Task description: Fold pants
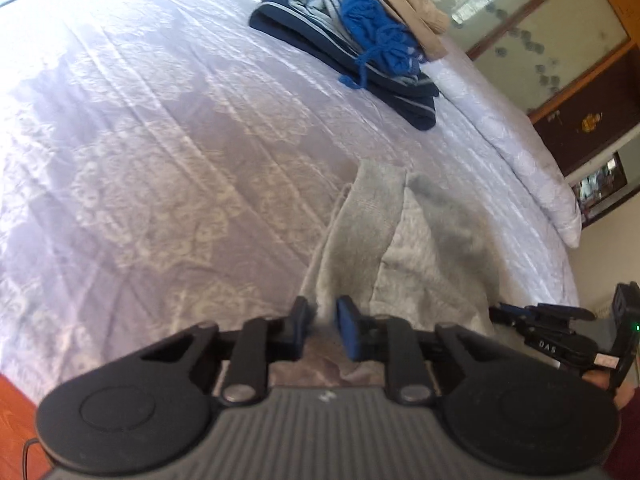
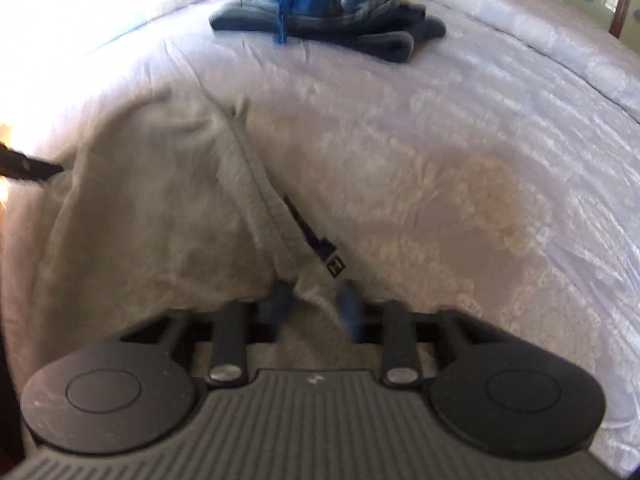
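Light grey pants (image 1: 400,240) lie on the lavender bedspread (image 1: 160,140), with a dark drawstring tag (image 2: 334,266) showing in the right wrist view. My left gripper (image 1: 322,326) has its blue-padded jaws narrowly apart around an edge of the grey cloth (image 1: 348,240). My right gripper (image 2: 316,306) is blurred; its jaws stand a little apart with the pants' waist edge (image 2: 256,184) between them. The right gripper also shows at the right edge of the left wrist view (image 1: 560,320). The left gripper's tip shows at the left of the right wrist view (image 2: 28,166).
A pile of folded clothes, navy, blue, grey and tan (image 1: 360,32), sits at the far side of the bed; it also shows in the right wrist view (image 2: 328,12). A wardrobe with glass panels (image 1: 540,20) stands beyond the bed edge.
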